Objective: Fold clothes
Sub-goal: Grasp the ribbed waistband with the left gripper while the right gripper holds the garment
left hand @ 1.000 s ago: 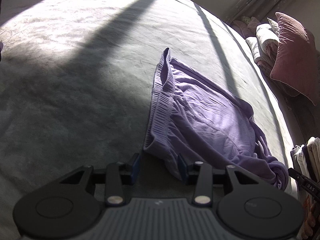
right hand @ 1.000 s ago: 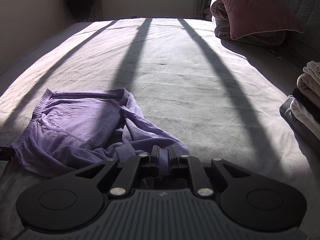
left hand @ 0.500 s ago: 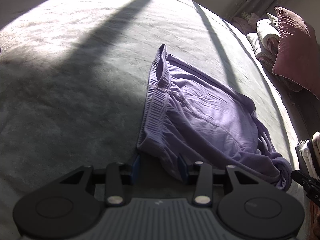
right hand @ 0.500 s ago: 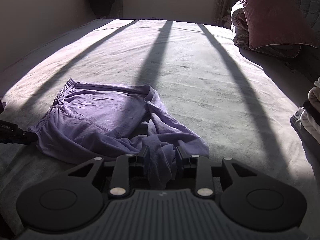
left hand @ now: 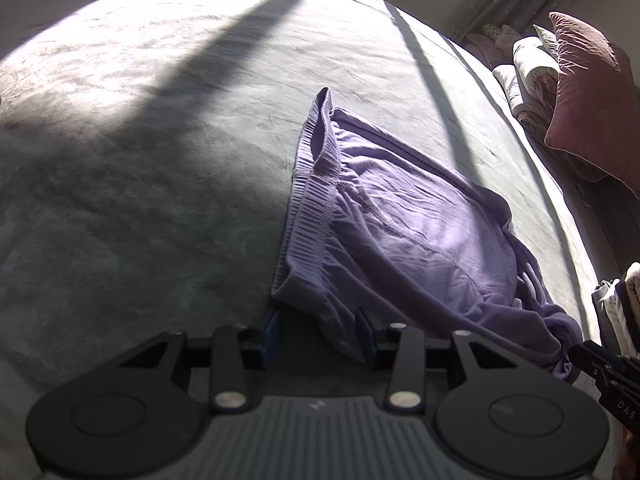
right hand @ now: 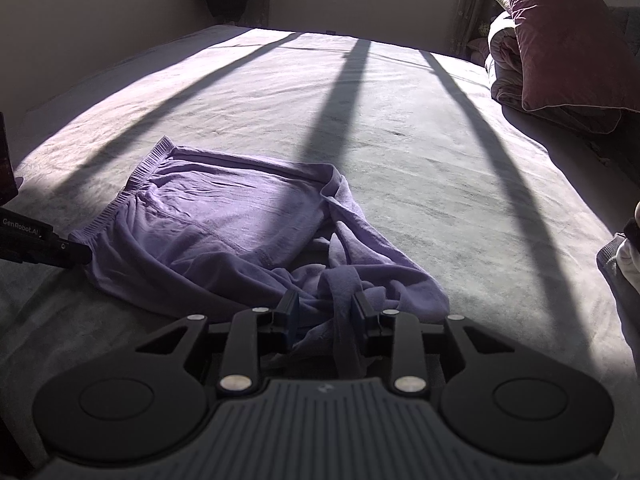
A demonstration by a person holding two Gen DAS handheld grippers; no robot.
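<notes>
A purple garment [left hand: 400, 240] [right hand: 208, 216] with a ribbed waistband lies partly spread on the grey bed [left hand: 160, 160] [right hand: 400, 120]. Its leg end is crumpled. My left gripper [left hand: 318, 320] [right hand: 76, 254] sits at the near waistband corner. Its jaws stand apart, and the corner lies loosely between the blue pads. My right gripper [right hand: 324, 304] [left hand: 588, 354] is over the crumpled leg end. Those jaws are apart too, with a twisted strand of purple cloth lying between them, not pinched.
A maroon pillow [left hand: 588, 92] [right hand: 568, 32] rests on a rolled duvet [left hand: 532, 68] [right hand: 504, 52] at the right edge of the bed. A stack of folded clothes [left hand: 620, 304] [right hand: 628, 252] sits near right. Window-frame shadows stripe the sheet.
My right jaws were shut on the leg cloth and have come apart. The right gripper has shifted sideways, and the garment lies more spread. The left gripper has kept still.
</notes>
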